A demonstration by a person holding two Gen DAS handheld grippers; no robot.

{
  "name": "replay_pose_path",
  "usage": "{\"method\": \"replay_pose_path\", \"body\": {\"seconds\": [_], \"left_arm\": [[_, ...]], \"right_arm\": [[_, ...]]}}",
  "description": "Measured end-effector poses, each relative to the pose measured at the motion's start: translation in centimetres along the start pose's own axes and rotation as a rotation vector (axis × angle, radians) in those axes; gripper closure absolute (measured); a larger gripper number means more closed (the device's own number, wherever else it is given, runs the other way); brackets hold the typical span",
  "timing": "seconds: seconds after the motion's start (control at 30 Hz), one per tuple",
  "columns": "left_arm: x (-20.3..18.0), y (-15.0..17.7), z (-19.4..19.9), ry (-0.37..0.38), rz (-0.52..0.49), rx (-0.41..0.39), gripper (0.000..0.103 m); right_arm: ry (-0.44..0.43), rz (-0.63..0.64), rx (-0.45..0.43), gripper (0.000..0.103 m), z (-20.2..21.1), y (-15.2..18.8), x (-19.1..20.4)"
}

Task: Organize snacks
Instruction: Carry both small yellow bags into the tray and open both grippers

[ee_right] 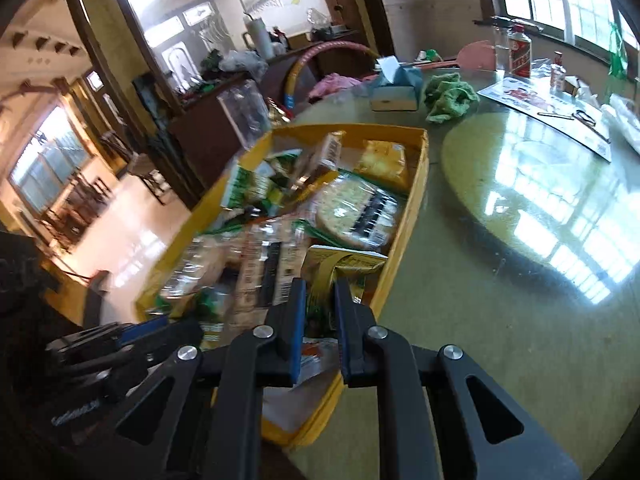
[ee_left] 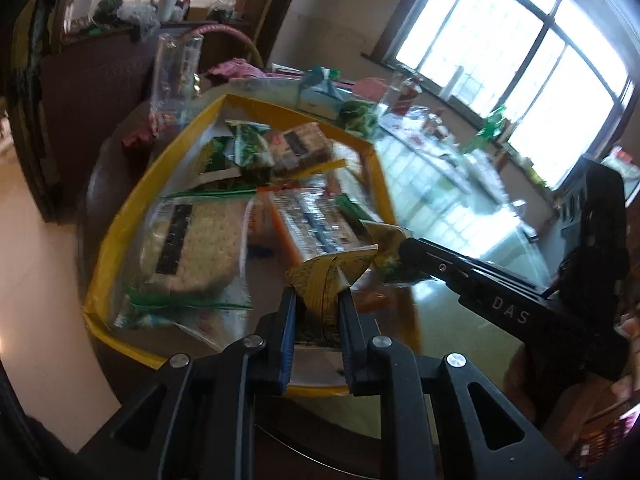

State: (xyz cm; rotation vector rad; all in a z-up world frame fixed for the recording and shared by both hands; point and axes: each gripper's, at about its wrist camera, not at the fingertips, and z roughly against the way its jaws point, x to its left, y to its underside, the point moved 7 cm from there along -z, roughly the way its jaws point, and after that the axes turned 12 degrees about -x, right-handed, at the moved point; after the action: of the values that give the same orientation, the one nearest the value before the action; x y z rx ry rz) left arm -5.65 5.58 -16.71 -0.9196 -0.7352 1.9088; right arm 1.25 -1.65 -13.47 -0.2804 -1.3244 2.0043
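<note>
Yellow shallow cardboard tray (ee_left: 105, 248) sits on the glass table (ee_right: 520, 240), full of crackling plastic snack bags. Over its near corner, both grippers pinch one yellow-green foil snack packet (ee_left: 336, 276): left gripper (ee_left: 316, 320) and right gripper (ee_right: 320, 316), jaws pressed on it. I judge it light, soft and slippery; the sealed edges seem the best hold.

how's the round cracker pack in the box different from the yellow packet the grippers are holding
The round cracker pack lies flat in the yellow box, untouched; the yellow packet is held up over the box's near end, pinched by the left gripper and right gripper. The cracker pack's wrap is clear, showing pale crackers under a dark label; the packet is opaque yellow print. The pack looks smooth, the packet creased. Both are sealed snacks.
</note>
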Motion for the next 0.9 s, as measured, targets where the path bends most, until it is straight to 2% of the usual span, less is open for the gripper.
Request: {"method": "replay_pose_path", "body": {"seconds": [0.13,0.2,0.27,0.3,0.33,0.37,0.5,0.63,0.8,0.9], "left_arm": [[0.8,0.3,-0.8,-0.028,0.024,0.016,0.08],[1.1,0.5,-0.7,-0.03,0.038,0.019,0.067],[1.5,0.3,0.0,-0.016,0.072,0.001,0.043],[1.5,0.1,0.5,-0.02,0.076,-0.023,0.04],[1.5,-0.2,1.3,-0.032,0.069,-0.063,0.032],[1.5,-0.3,1.6,-0.04,0.064,-0.075,0.027],[0.3,-0.5,3.7,-0.025,0.02,-0.131,0.025],[-0.2,-0.7,6.0,-0.097,-0.045,-0.221,0.025],[-0.6,-0.9,7.4,-0.112,-0.066,-0.211,0.025],[0.0,-1.0,8.0,-0.156,-0.078,-0.198,0.025]], "right_arm": [[0.026,0.019,0.017,0.085,-1.6,0.4,-0.1],[0.025,0.017,0.016,0.082,-1.7,0.4,0.0],[0.002,-0.008,0.006,0.065,-1.2,0.3,0.2],[-0.015,-0.016,-0.007,0.044,-0.6,0.3,0.4],[-0.026,-0.024,-0.023,0.032,-0.1,0.2,0.6],[-0.027,-0.034,-0.044,0.031,0.7,0.3,0.7],[-0.005,-0.057,-0.06,0.031,3.2,1.2,0.8],[0.061,-0.03,-0.072,0.023,5.6,1.9,0.8],[0.146,0.0,-0.088,0.021,7.7,2.9,1.7],[0.137,0.001,-0.078,0.021,8.3,3.5,2.4]]}}
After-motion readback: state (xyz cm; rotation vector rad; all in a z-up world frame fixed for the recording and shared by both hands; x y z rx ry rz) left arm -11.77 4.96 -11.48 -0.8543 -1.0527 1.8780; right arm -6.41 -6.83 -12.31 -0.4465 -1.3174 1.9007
